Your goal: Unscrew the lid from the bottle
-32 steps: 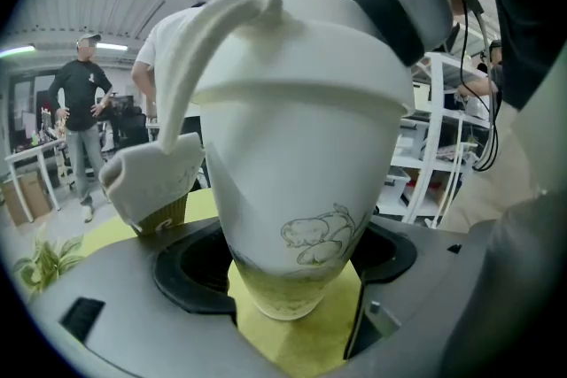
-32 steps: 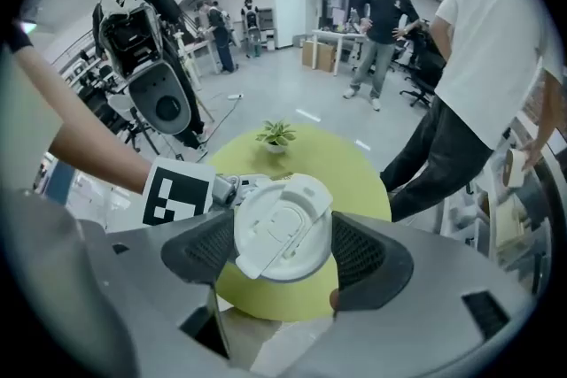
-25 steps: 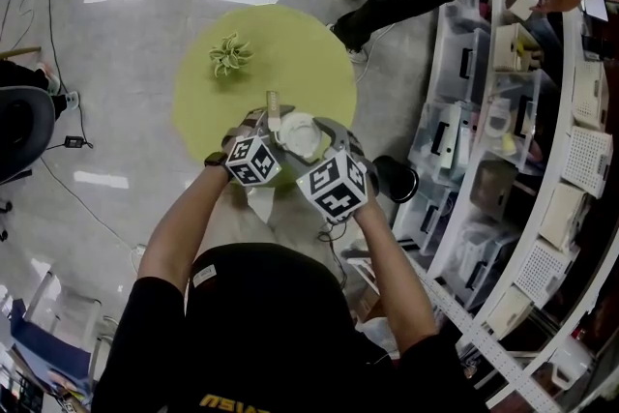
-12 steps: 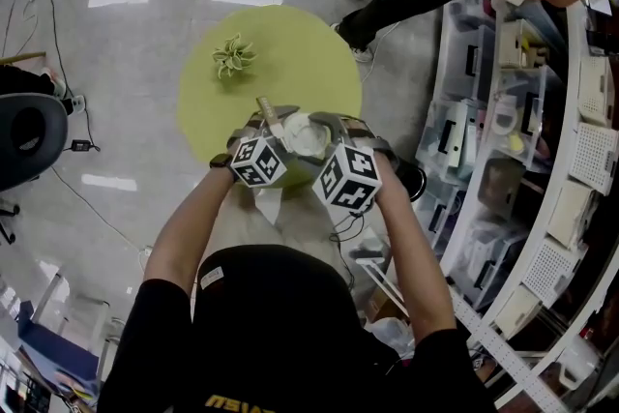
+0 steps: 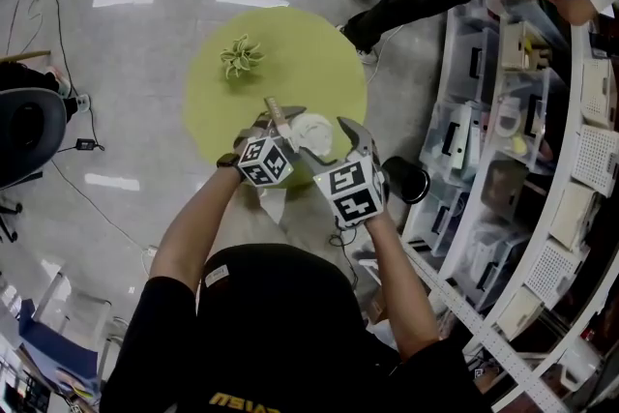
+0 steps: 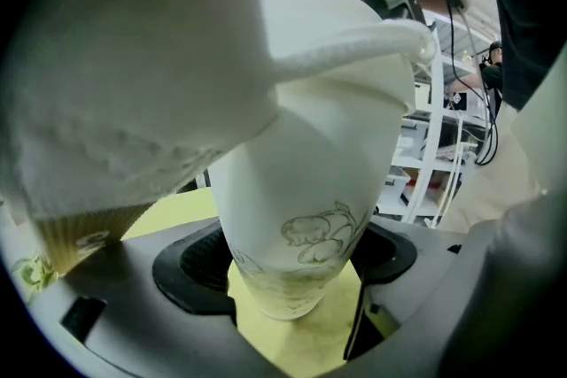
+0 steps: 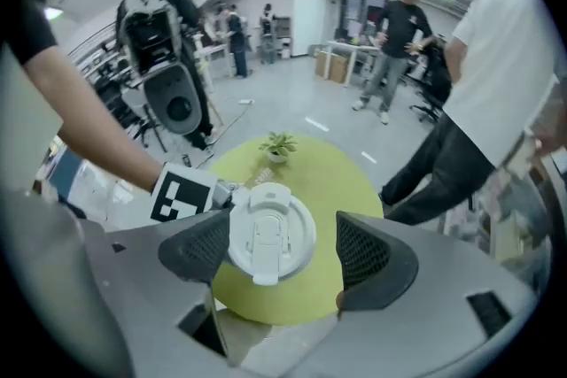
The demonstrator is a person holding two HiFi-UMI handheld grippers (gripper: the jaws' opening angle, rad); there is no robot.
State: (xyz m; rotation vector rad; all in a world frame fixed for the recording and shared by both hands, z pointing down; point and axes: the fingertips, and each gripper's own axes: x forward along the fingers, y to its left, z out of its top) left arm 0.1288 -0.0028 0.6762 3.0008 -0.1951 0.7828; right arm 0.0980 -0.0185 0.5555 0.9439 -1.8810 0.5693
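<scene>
Lab, bin-filled shelves, office chair

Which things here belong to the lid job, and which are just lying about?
Job: bottle, held in left tongs; lid; right tongs, jaws just opened wider, lid between them.
Lying about: potted plant on the table; storage shelves.

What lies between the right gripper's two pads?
The white lid, in the right gripper view. The right gripper has just been opening; green table shows beside the lid.
</scene>
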